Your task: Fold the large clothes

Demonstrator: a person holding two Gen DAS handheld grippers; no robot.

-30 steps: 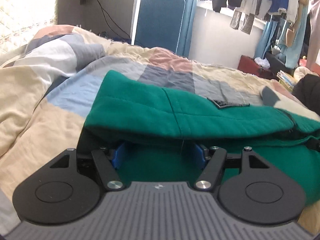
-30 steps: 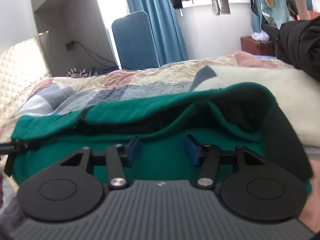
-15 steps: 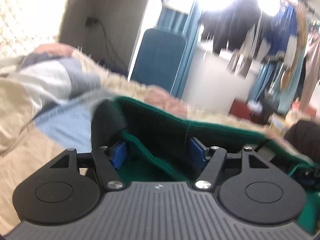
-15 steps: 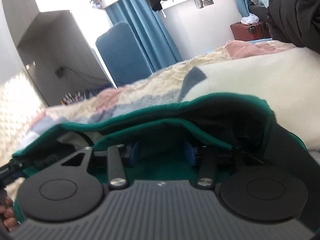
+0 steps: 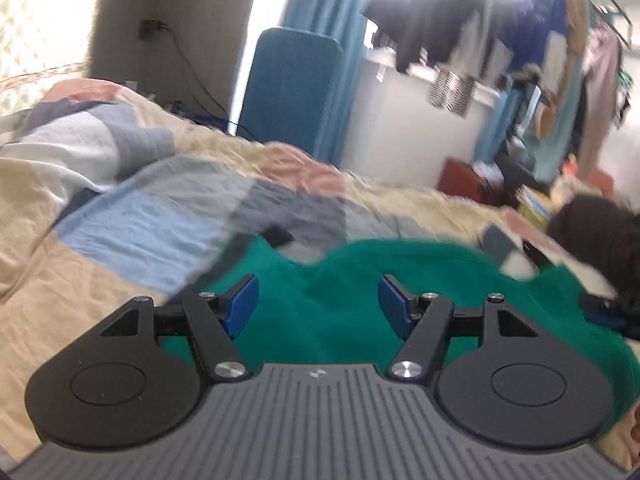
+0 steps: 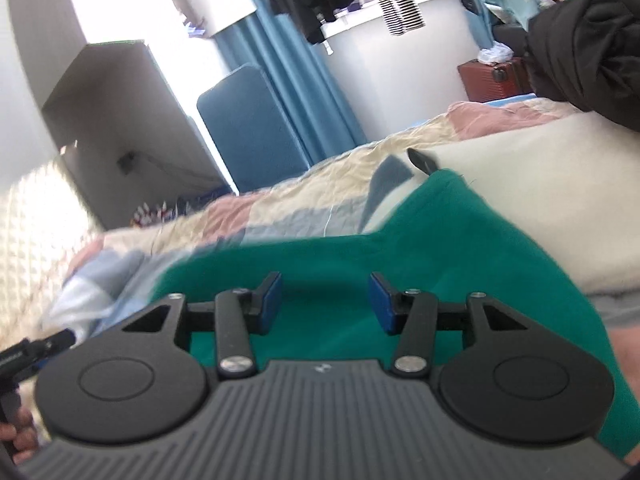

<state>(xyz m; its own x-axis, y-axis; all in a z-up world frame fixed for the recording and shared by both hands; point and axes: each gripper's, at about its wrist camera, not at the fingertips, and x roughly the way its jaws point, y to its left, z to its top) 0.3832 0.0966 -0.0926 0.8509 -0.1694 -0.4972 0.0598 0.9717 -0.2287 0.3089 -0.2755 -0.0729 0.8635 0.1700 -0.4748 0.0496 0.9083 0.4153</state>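
One green sweatshirt [image 5: 360, 304] lies on the patchwork quilt [image 5: 140, 232] of the bed, and everything here can be placed from it. It stretches sideways across the bed in front of the person, its long axis running from one gripper to the other. Along its far edge a dark rib trim [image 5: 276, 236] shows, and beyond that only quilt.

The left gripper [image 5: 318, 302] hangs over the sweatshirt's left end, tilted down at it, fingers [image 5: 240, 306] spread, with green cloth showing flat in the gap below them and nothing pinched. The right gripper [image 6: 324, 300] hangs over the right end the same way, fingers [image 6: 382, 304] spread a little narrower, also empty. The picture is smeared by motion, so whether any pad brushes the fabric I cannot say for sure, but neither seems to press on it.

The sweatshirt lies just ahead of and beneath both pairs of fingers, so each hand is equally near its own end; neither has the advantage. To my eye the next fold would run across that long axis, each gripper taking the edge beneath it.

Beyond the sweatshirt's right end sits one cream cushion [image 6: 540, 200], with one black jacket [image 6: 588, 48] heaped behind it. Past the bed's far side stands one blue padded panel [image 5: 292, 92].

Count: one garment, two grippers, four fingers.
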